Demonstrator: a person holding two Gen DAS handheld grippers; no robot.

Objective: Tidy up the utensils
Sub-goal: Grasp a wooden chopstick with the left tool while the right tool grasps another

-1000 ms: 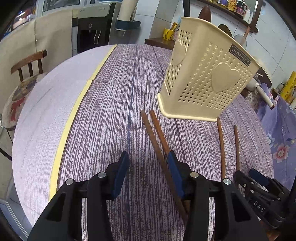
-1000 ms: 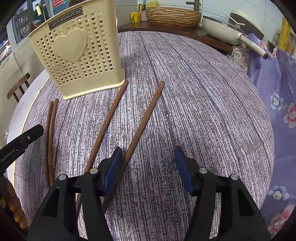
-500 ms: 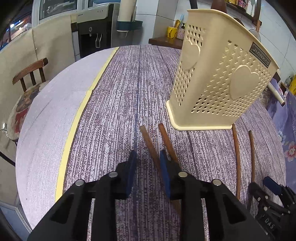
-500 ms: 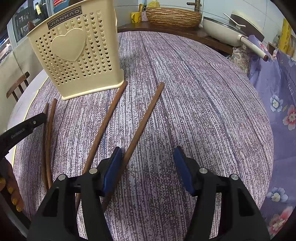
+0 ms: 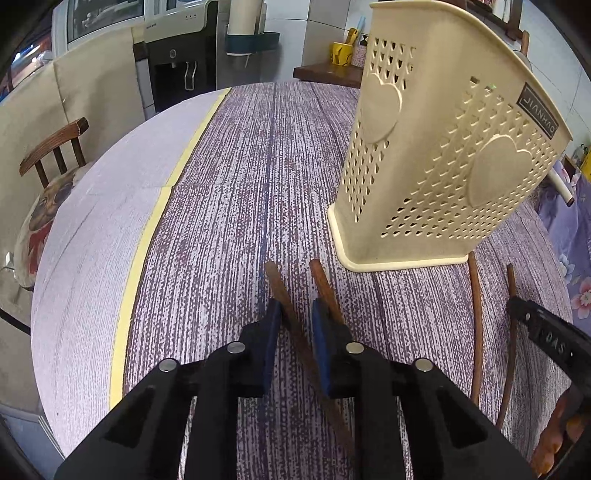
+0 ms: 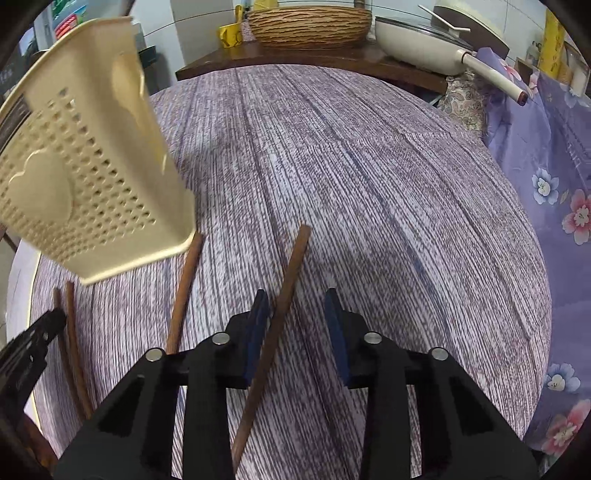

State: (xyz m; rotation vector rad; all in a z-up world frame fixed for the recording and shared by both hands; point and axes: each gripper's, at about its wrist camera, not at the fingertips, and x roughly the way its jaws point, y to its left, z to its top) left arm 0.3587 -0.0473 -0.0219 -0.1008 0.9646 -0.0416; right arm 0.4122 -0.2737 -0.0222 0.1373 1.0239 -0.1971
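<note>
Several brown wooden chopsticks lie on the purple-striped tablecloth beside a cream perforated utensil holder [image 5: 439, 166], also in the right wrist view [image 6: 85, 177]. My left gripper [image 5: 297, 317] is low over the cloth, its blue pads narrowed around one chopstick [image 5: 280, 291], with a small gap on the right side. A second chopstick [image 5: 325, 284] lies just outside its right pad. My right gripper [image 6: 295, 314] is open, straddling another chopstick [image 6: 284, 295] that lies close to its left pad. A fourth chopstick [image 6: 184, 288] lies to its left.
A wooden chair [image 5: 55, 147] stands left of the round table. A wicker basket [image 6: 310, 22], a white pan [image 6: 424, 48] and a yellow cup [image 5: 341, 53] sit on a sideboard behind. A floral purple cloth [image 6: 554, 184] hangs at right.
My left gripper has moved forward along its chopstick and its jaws have narrowed around it. My right gripper has moved forward and left, so one chopstick now lies between its pads.
</note>
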